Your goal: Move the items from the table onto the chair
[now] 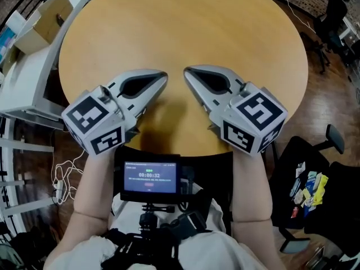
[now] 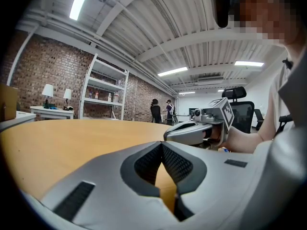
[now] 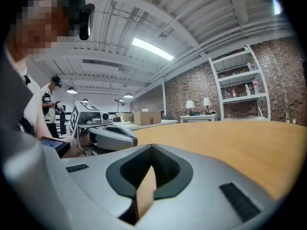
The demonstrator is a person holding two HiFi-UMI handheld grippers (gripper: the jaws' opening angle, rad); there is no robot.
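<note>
My left claw [image 1: 162, 79]: jaws together, low over the near part of the round wooden worktop [image 1: 180, 21]. My right claw [image 1: 188, 72]: jaws together too, its tip near the left's, the two angled toward each other. The items [image 1: 308, 187]: a small colourful heap lying on the black chair [image 1: 284, 153], down at my right, beside the worktop.

The table [image 1: 185, 32] looks like smooth, matt, light wood.
</note>
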